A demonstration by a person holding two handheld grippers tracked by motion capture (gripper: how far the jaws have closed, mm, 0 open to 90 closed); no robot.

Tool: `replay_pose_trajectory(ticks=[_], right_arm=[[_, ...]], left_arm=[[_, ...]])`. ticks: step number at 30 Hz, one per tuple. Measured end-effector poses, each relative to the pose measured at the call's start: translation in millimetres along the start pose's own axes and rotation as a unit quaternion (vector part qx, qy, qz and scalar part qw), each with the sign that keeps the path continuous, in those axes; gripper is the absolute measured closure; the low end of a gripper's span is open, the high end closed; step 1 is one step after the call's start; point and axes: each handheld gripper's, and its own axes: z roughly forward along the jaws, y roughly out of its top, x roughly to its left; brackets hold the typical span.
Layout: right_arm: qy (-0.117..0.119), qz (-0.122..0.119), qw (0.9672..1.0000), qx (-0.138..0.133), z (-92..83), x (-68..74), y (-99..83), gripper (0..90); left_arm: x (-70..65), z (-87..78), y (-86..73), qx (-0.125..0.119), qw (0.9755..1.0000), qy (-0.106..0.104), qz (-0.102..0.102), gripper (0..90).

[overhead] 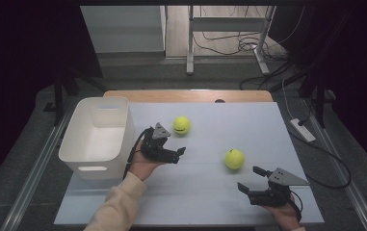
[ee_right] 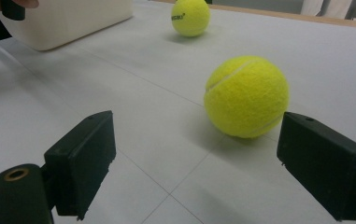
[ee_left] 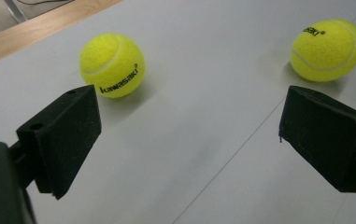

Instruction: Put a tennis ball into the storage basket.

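- Right gripper (overhead: 253,179): jaws spread, empty; near tennis ball (overhead: 234,159) just ahead.
- Left gripper (overhead: 171,143): jaws spread (empty), beside white bin (overhead: 81,149).
- Far tennis ball (overhead: 182,125) apart.

Two yellow tennis balls lie on the desk: one (overhead: 182,125) toward the far edge, one (overhead: 234,159) nearer the right edge. One white plastic bin (overhead: 99,137) stands at the left edge. Two black tools, one (overhead: 171,143) left, one (overhead: 251,179) right.

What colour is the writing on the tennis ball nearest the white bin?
Black lettering on the yellow tennis ball, clearest in the left gripper view.
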Motion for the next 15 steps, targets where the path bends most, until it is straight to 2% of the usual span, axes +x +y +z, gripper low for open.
replay_pose_trajectory(ticks=[15], right_arm=[[0.0, 0.0, 1.0, 0.001, 0.2, -0.6, -0.4, 11.6]], left_arm=[[5.6, 5.6, 10.6, 0.008, 1.0, 0.005, 0.0, 5.9]])
